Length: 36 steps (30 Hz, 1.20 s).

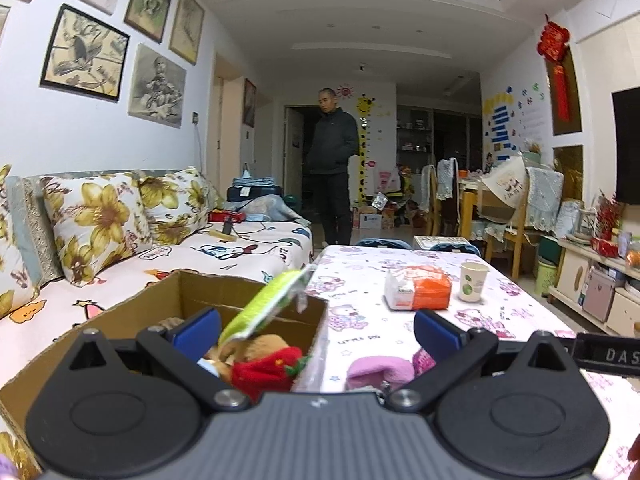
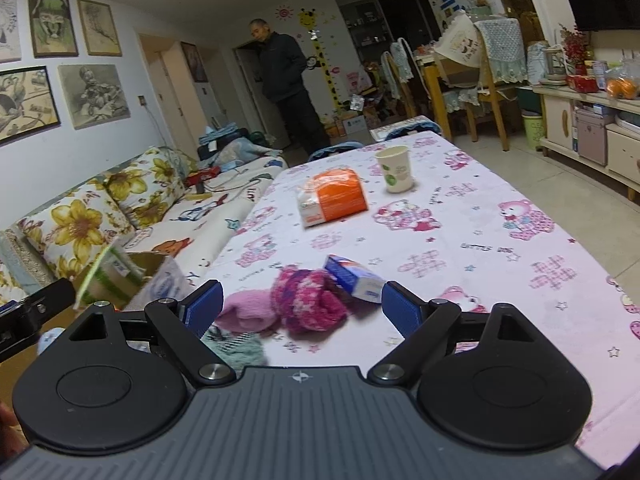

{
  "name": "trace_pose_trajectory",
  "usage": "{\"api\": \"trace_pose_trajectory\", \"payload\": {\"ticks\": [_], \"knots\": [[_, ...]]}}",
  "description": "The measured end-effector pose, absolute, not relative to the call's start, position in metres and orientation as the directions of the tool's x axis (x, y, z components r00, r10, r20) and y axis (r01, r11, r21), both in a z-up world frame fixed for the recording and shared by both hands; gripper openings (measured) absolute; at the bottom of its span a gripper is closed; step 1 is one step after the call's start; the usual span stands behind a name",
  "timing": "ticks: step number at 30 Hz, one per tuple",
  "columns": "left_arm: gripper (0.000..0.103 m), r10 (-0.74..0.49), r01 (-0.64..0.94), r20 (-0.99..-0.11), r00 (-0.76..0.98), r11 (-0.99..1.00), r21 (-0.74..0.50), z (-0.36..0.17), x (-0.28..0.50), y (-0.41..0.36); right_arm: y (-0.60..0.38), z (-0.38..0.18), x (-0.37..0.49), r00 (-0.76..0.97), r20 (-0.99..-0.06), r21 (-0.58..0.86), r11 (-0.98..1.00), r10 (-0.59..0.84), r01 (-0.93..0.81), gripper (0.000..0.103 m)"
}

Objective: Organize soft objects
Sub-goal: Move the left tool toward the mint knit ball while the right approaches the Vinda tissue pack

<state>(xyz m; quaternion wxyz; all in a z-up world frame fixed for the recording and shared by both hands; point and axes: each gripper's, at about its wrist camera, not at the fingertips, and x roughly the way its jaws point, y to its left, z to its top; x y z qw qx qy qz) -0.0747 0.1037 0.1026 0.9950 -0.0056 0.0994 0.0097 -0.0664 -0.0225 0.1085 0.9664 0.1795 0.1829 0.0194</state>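
left wrist view, left hand-held gripper [image 1: 316,330] jaws wide, empty, blurred green packet [image 1: 262,306] over cardboard box [image 1: 192,292], contents half hidden

The left gripper [image 1: 316,330] pointed slightly downward, its blue-padded jaws spread wide with nothing pressed between them. The right gripper [image 2: 302,306] tilted a little more steeply downward, its jaws also spread wide and gripping nothing. Both grippers sat low and near.

Green packet [image 1: 262,306] motion-blurred, cardboard box [image 1: 120,320] interior mostly hidden by left claw [image 1: 316,330], teal cloth [image 2: 236,350] partly covered.
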Motion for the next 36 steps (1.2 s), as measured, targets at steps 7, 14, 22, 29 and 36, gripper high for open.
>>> {"api": "trace_pose_trajectory", "payload": {"ticks": [7,14,22,29,36], "knots": [[0.102,-0.027,0.038,-0.218,0.976,0.998,0.048,0.092,-0.076,0.081,-0.047,0.094,-0.057,0.917,-0.393,0.364,0.927,0.066,0.089,0.103],[0.102,-0.103,0.132,-0.270,0.957,0.987,0.093,0.079,-0.073,0.053,-0.065,0.083,-0.042,0.900,-0.433,0.358,0.926,0.049,0.122,0.103],[0.102,-0.116,0.166,-0.354,0.928,0.980,0.113,0.062,-0.057,0.032,-0.081,0.073,-0.019,0.885,-0.463,0.354,0.926,0.051,0.131,0.103],[0.102,-0.060,0.114,-0.416,0.907,0.988,0.107,0.047,-0.036,0.025,-0.081,0.063,0.004,0.877,-0.476,0.319,0.942,0.064,0.105,0.103],[0.102,0.003,0.059,-0.451,0.892,0.991,0.123,0.038,-0.019,0.021,-0.085,0.054,0.026,0.873,-0.476,0.355,0.931,0.107,0.079,0.103]]}}
